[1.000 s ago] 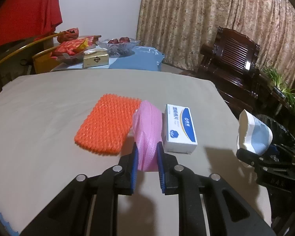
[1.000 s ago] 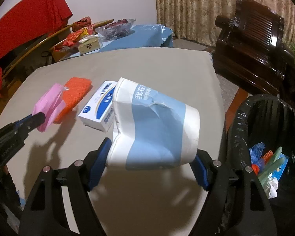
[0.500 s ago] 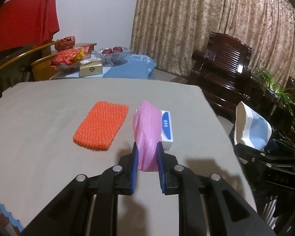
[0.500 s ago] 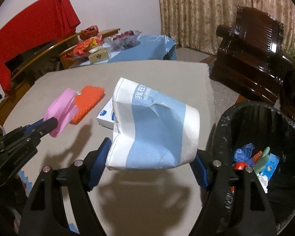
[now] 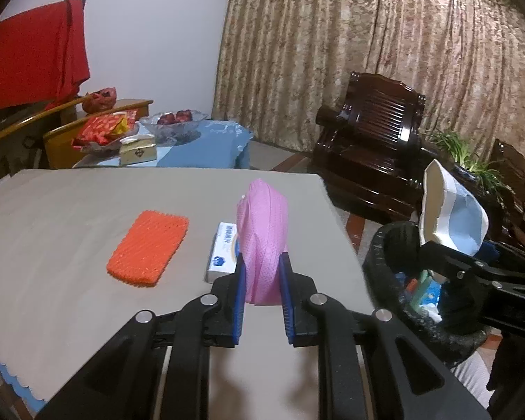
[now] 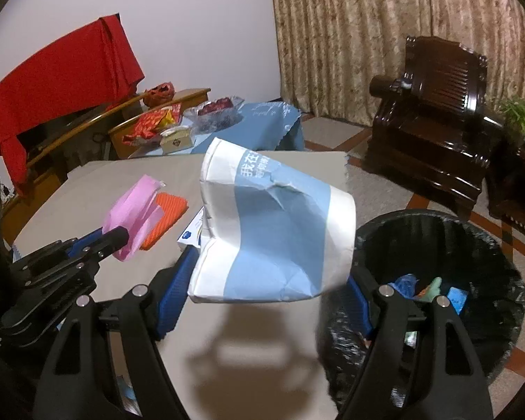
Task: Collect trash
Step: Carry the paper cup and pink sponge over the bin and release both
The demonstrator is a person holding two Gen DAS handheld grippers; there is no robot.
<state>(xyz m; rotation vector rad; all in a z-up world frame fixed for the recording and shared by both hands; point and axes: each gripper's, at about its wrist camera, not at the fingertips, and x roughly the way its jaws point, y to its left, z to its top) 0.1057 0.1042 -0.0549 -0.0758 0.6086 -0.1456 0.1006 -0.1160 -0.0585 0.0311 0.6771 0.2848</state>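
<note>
Right gripper: clamped wide on a crushed blue-and-white paper cup, held above the tabletop edge beside the black-lined trash bin.
Left gripper: pinched on pink foam netting.
Risk 1: cup released short of the rim lands on the floor.
Risk 2: limp netting snags.

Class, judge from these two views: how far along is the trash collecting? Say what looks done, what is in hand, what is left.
Done: some trash already lies in the black-lined bin. In hand: the left gripper is shut on a pink foam net, and the right gripper is shut on a crumpled blue-and-white paper bag, both lifted off the table. Left: the orange foam net and small white-and-blue box on the table.
</note>
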